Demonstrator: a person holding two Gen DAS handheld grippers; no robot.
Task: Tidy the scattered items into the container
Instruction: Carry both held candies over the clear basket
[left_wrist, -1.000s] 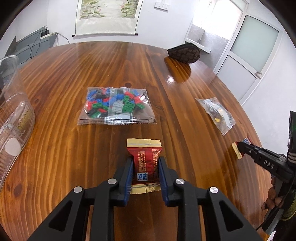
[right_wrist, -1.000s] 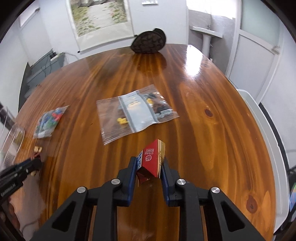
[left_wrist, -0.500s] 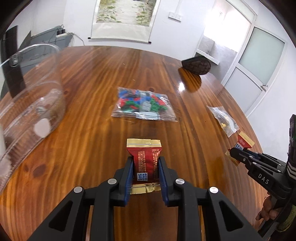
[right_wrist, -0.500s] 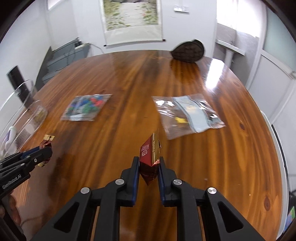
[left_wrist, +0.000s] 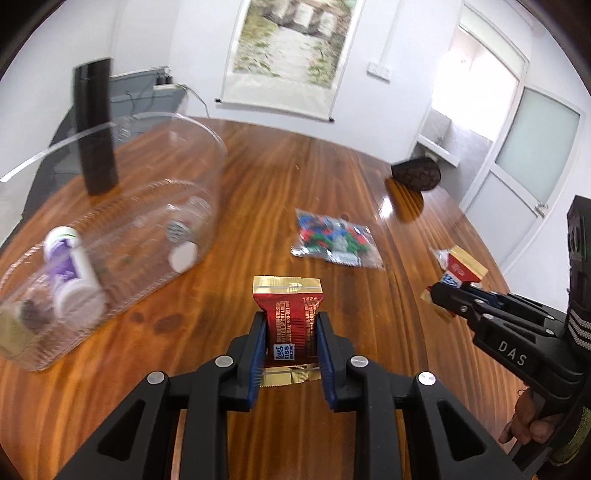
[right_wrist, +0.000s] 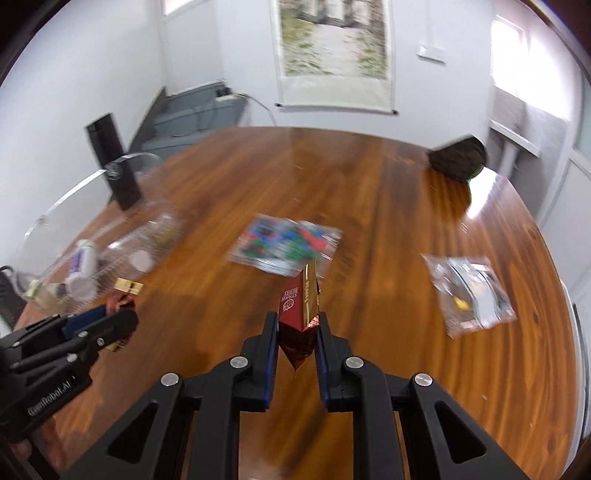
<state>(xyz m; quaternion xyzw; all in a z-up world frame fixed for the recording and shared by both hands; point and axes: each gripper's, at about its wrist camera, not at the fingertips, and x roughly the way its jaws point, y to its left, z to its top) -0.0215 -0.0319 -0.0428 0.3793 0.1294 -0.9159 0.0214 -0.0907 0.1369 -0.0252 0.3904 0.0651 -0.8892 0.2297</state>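
Observation:
My left gripper (left_wrist: 291, 332) is shut on a red and gold chocolate packet (left_wrist: 290, 314), held above the wooden table. My right gripper (right_wrist: 297, 332) is shut on a second red and gold chocolate packet (right_wrist: 300, 306), which stands on edge between the pads. The right gripper also shows in the left wrist view (left_wrist: 439, 291) with its packet (left_wrist: 461, 267). The left gripper also shows in the right wrist view (right_wrist: 122, 321). The clear plastic container (left_wrist: 110, 221) lies at the left, with a purple and white bottle (left_wrist: 68, 258) and other small things inside.
A bag of coloured bricks (left_wrist: 336, 240) lies mid-table, and a clear bag of small parts (right_wrist: 469, 291) lies to the right. A dark rounded object (left_wrist: 415, 173) sits at the far edge. A black upright block (left_wrist: 96, 129) stands behind the container.
Both grippers have swung left toward the container with their packets still held. The container now fills more of the left wrist view.

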